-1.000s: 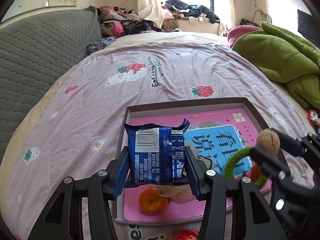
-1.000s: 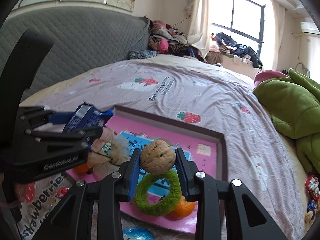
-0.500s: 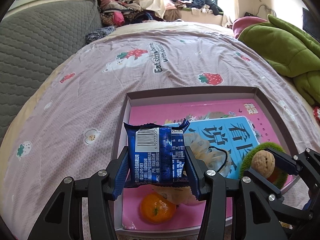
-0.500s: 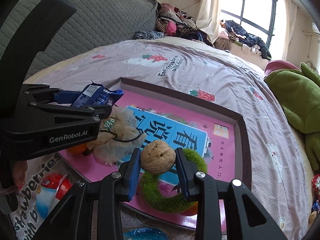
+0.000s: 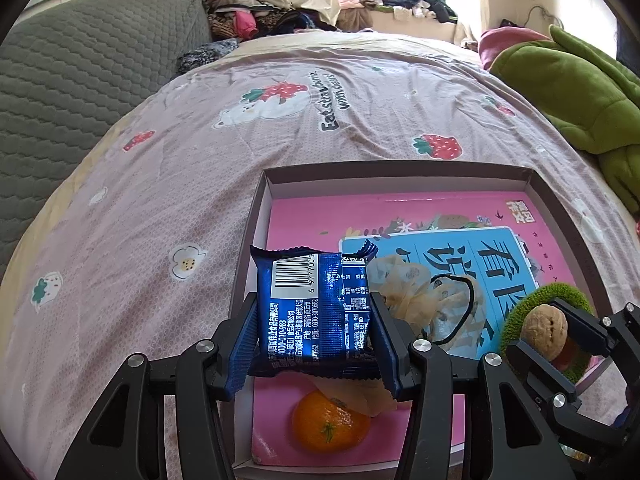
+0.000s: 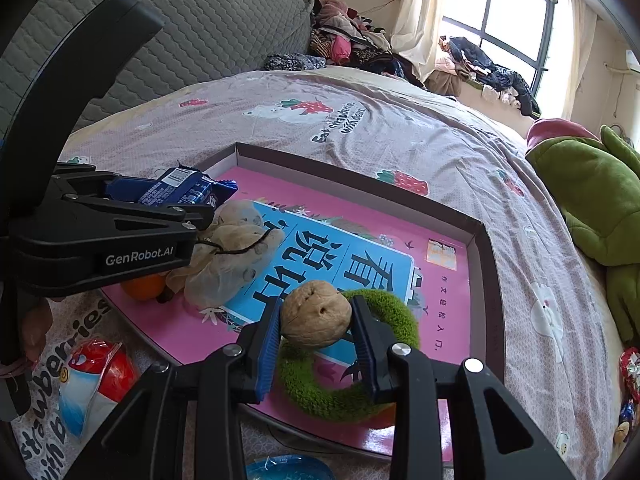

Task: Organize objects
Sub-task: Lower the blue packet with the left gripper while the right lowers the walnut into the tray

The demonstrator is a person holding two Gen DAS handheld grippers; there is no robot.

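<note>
Gripping a blue snack packet (image 5: 316,312) between its two fingers, the left gripper (image 5: 316,340) holds it above the near left corner of a shallow cardboard tray (image 5: 392,170) that lies on a bed with a strawberry-print sheet (image 5: 200,140). The packet stands upright with its barcode facing the camera, and both pads press on its sides. Below it, inside the tray, an orange (image 5: 330,424) rests on the pink floor, and a crumpled mesh pouch (image 5: 416,292) with a black drawstring lies just beside the packet on a blue printed panel.

The right gripper (image 6: 316,324) is clenched on a walnut (image 6: 316,314), holding it over the near right part of the same tray. A fuzzy green ring (image 6: 348,392) lies in the tray directly beneath the walnut, and a bit of another orange thing shows under the ring's near edge.

Outside the tray, on the sheet near the left gripper, a red and white wrapped item (image 6: 96,380) lies loose, and a blue object (image 6: 288,470) shows at the bottom edge of the right wrist view. A green plush blanket (image 6: 592,200) is bunched at the right side of the bed.
</note>
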